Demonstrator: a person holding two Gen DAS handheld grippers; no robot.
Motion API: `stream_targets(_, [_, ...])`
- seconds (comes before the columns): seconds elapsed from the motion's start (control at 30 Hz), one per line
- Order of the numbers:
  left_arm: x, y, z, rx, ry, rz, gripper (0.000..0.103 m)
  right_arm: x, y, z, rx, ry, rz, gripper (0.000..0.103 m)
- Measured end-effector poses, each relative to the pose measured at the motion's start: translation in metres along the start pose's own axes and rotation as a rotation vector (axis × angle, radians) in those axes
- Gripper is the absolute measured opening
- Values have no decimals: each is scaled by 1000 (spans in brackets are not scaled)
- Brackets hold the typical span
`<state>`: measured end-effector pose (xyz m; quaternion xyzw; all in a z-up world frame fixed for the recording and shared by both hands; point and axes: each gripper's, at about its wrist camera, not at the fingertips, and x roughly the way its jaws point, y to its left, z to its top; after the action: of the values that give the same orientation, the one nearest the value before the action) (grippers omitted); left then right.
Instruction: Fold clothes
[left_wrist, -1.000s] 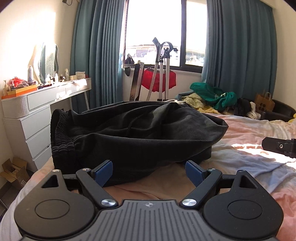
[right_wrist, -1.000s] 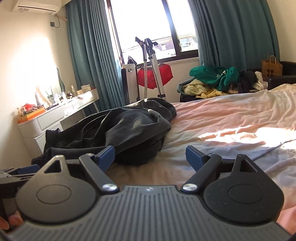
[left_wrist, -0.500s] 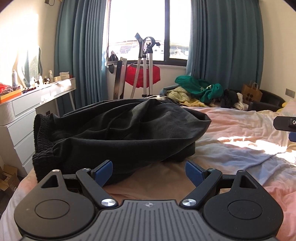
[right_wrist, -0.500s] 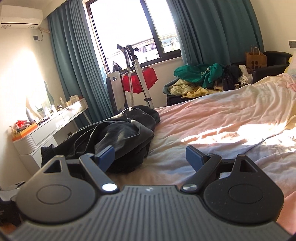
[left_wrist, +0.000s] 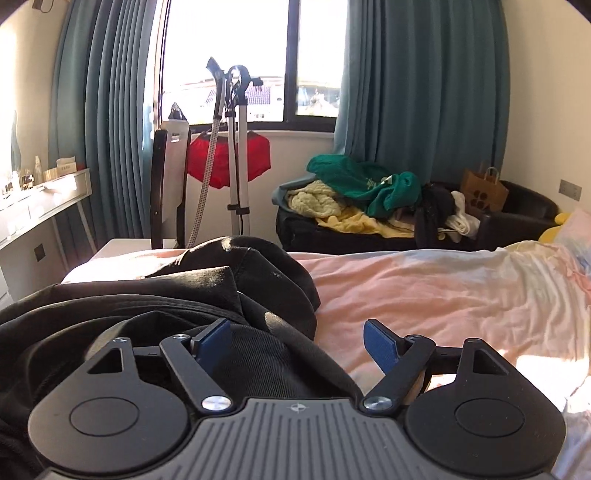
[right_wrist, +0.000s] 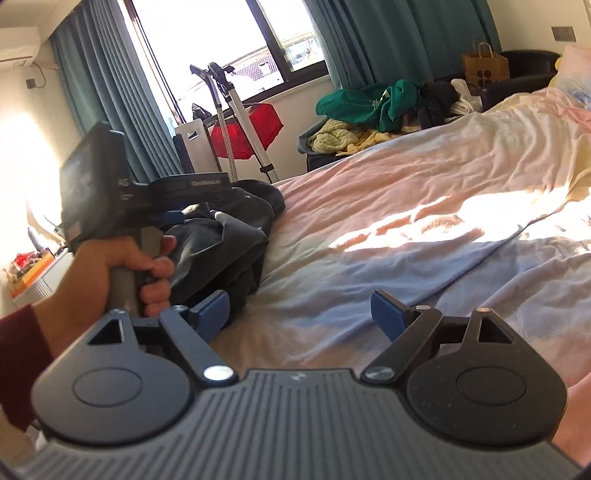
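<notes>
Bed (left_wrist: 443, 291) | dark garment (left_wrist: 155, 325) under closing left fingers (left_wrist: 212, 338) – unpinched | right fingers (right_wrist: 386, 314) apart – empty

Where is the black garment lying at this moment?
The black garment lies crumpled on the bed, at its left side and near the foot end below the window in both wrist views, directly under the left gripper.
</notes>
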<state>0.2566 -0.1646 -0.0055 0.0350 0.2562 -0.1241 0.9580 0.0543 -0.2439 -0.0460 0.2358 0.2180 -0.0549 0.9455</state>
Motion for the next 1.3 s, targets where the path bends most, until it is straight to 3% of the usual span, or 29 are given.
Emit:
stream_targets(0.07, [37, -6, 7, -6, 43, 43, 76, 12, -9, -2, 44, 23, -1, 86])
stream_targets(0.17, [74, -13, 6, 41, 94, 125, 54, 34, -25, -6, 102, 71, -15, 86])
stream_targets(0.23, [84, -20, 1, 90, 97, 164, 15, 43, -35, -7, 145, 82, -22, 86])
stream_targets(0.27, [83, -26, -3, 137, 91, 166, 7, 46, -39, -8, 163, 77, -14, 86])
stream_targets(0.37, [73, -41, -18, 287, 74, 171, 4, 54, -47, -9, 197, 83, -16, 86])
stream_targets(0.47, [45, -41, -26, 346, 36, 150, 2, 53, -48, -8, 209, 77, -11, 86])
stream_targets(0.77, [-111, -22, -14, 269, -152, -19, 1, 8, -39, 4, 179, -41, 14, 86])
stream_targets(0.9, [-181, -9, -42, 237, -161, -101, 1, -9, -35, 6, 165, -73, 27, 86])
stream_targets(1.0, [-223, 4, -85, 250, -168, -130, 1, -15, -34, 6, 179, -82, 53, 86])
stream_targets(1.17, [-246, 29, -145, 196, -109, -127, 2, -16, -32, 0, 240, -46, 169, 86])
stream_targets(1.3, [-244, 61, -154, -15, -69, -128, 2, -9, -30, -7, 306, 12, 262, 82])
